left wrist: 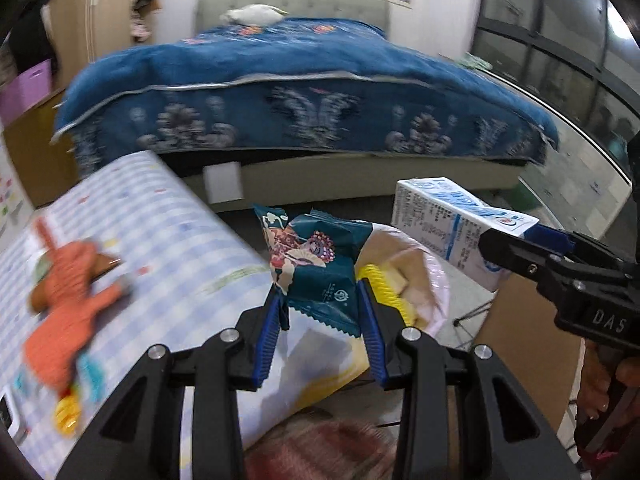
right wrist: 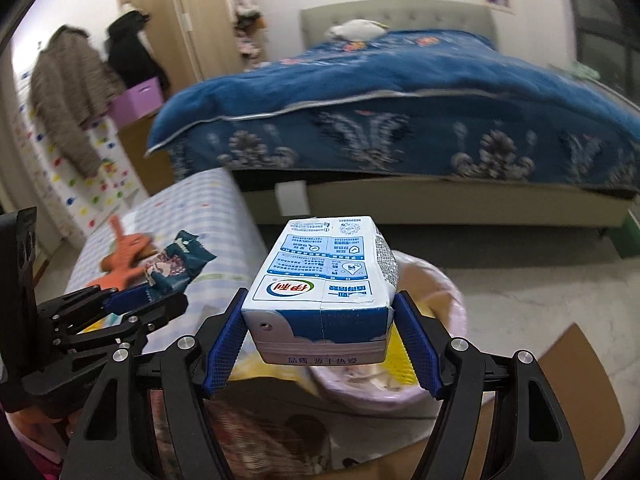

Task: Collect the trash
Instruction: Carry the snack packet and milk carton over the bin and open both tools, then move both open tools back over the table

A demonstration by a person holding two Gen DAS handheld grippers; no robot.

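Trash here is 2 pieces, each carried by 1 gripper above a pale pink bin [right wrist: 452, 308] that stands on the floor in front of the bed [right wrist: 400, 92].

Left gripper [left wrist: 320, 300]: its 2 blue pads are clamped on the lower end of a dark teal snack wrapper [left wrist: 316, 264], which stands up between them, crumpled, with a printed fan and flower pattern. From the left wrist view the wrapper hangs just over the near rim of the bin, whose inside shows yellow and cream rubbish [left wrist: 384, 280]. In the right wrist view the same gripper [right wrist: 160, 294] enters from the left, wrapper [right wrist: 176, 264] sticking out of its tips.

Right gripper [right wrist: 320, 328]: its jaws stand wide and grip a blue and white milk carton [right wrist: 324, 284] by its 2 sides, the carton lying lengthwise along the fingers with its print upside down. It sits directly above the bin. In the left wrist view the carton [left wrist: 448, 224] is to the right of the wrapper, near it but not touching, held by the right gripper [left wrist: 516, 244].

Left of the bin is a low surface with a checked blue and white cover [left wrist: 140, 220], and on it lies an orange soft toy [left wrist: 68, 300]. A piece of brown cardboard [right wrist: 576, 380] lies on the floor just right of the bin.
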